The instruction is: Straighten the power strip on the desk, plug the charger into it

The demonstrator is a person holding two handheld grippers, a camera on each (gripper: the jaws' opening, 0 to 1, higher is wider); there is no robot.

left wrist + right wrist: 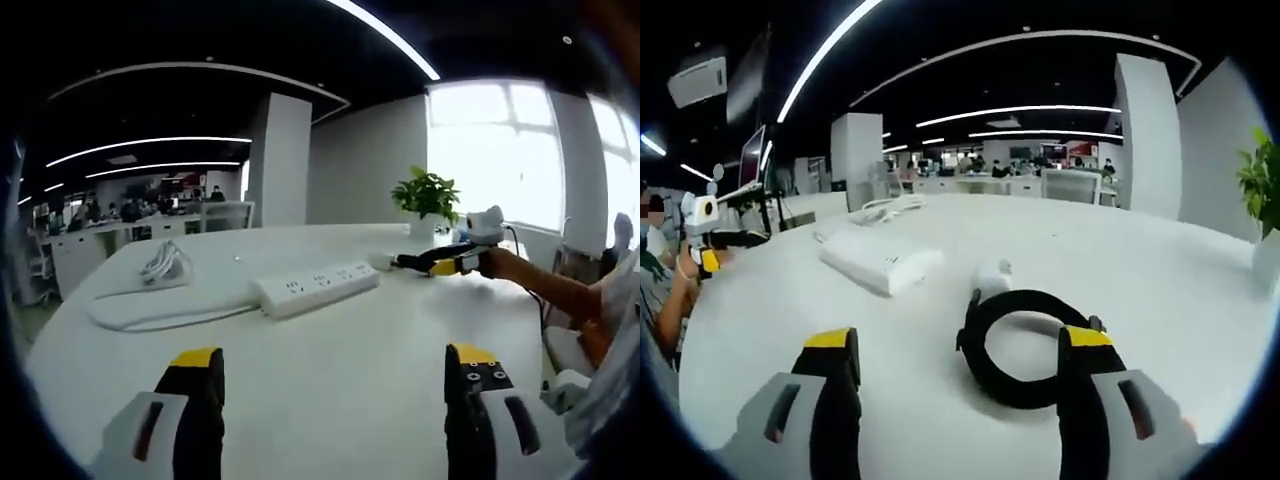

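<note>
Two grippers over the white desk, both with jaws spread wide.

In the left gripper view, our left gripper (pixel 335 385) held nothing, and the power strip (pixel 316 288) lay far ahead on the desk (pixel 330 400), with the right gripper (pixel 400 263) to its right by a plant (pixel 427 195). In the right gripper view, our right gripper (pixel 958 375) was open near the charger (pixel 992 276) and its coiled black cable (pixel 1025 345); the power strip (pixel 880 260) lay further left.

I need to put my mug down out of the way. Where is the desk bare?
Bare: the desk between the left gripper and the power strip. Crowded: around the charger and its black coiled cable.
</note>
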